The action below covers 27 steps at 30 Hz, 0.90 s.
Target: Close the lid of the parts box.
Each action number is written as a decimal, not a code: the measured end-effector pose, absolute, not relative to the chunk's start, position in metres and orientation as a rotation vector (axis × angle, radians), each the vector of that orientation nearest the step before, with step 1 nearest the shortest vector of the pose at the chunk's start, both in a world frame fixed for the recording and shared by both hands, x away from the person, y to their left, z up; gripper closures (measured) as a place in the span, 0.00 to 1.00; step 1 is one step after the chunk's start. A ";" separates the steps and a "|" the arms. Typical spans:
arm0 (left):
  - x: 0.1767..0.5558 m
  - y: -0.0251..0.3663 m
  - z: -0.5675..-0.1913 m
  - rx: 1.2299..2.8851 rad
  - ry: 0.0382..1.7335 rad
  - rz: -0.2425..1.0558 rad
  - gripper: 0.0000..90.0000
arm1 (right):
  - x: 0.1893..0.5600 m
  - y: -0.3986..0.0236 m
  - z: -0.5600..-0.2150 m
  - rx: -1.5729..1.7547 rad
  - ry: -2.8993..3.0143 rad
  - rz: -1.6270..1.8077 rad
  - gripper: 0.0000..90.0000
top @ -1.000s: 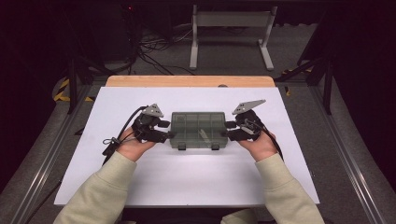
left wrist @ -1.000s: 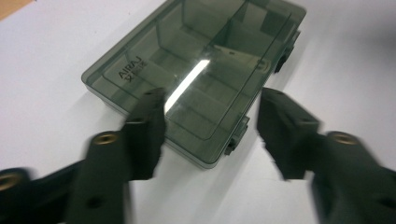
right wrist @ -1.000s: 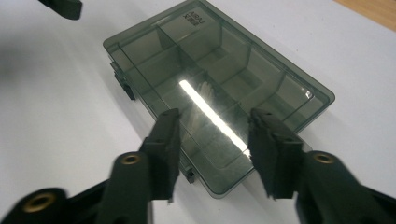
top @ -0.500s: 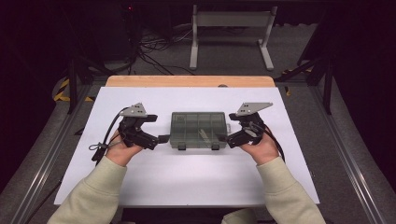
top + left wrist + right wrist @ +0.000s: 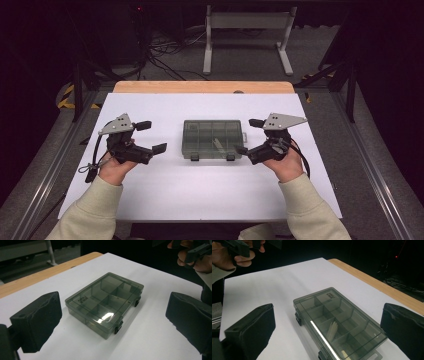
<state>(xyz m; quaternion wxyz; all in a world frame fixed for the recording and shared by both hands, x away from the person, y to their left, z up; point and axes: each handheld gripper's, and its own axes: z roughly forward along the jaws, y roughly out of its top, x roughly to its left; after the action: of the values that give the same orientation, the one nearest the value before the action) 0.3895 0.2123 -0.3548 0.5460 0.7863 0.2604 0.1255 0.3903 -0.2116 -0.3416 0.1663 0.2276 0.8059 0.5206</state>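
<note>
Grippers spread: my left gripper (image 5: 151, 136) and right gripper (image 5: 249, 135) flank the closed organizer box (image 5: 213, 139) at frame centre, jaws just opened, nothing between them. Release looks done. Next, I judge, comes its latches.

A white table (image 5: 200, 190) bears one closed, smoky compartment box (image 5: 213, 139).

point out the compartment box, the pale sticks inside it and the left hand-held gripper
compartment box (image 5: 212, 139), high view, middle of its closed clear lid
pale sticks (image 5: 332, 330), right gripper view, middle of the bundle under the lid
left hand-held gripper (image 5: 151, 136), high view, midway between its open jaw tips
</note>
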 end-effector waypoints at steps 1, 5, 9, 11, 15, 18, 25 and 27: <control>0.388 0.214 -0.356 1.854 0.620 0.307 0.02 | 0.389 -0.213 -0.342 0.637 2.282 1.485 0.01; 0.382 0.225 -0.360 1.801 0.616 0.325 0.02 | 0.383 -0.218 -0.343 0.618 2.222 1.517 0.01; 0.375 0.235 -0.365 1.755 0.617 0.359 0.02 | 0.378 -0.224 -0.346 0.604 2.164 1.567 0.00; 0.371 0.240 -0.369 1.748 0.618 0.390 0.02 | 0.375 -0.228 -0.348 0.605 2.151 1.566 0.00; 0.367 0.245 -0.375 1.726 0.624 0.413 0.02 | 0.373 -0.232 -0.351 0.610 2.141 1.576 0.00; 0.363 0.251 -0.381 1.717 0.633 0.434 0.02 | 0.370 -0.235 -0.354 0.608 2.133 1.578 0.00; 0.359 0.261 -0.398 1.706 0.634 0.464 0.02 | 0.364 -0.244 -0.363 0.636 2.107 1.578 0.00; 0.357 0.264 -0.403 1.704 0.632 0.465 0.02 | 0.363 -0.248 -0.367 0.652 2.100 1.583 0.01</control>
<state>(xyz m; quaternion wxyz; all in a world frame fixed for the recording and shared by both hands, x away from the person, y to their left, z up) 0.3566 0.2642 -0.4030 0.5912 0.7326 0.2718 0.1999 0.3631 -0.2477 -0.3667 0.2145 0.2350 0.7569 0.5708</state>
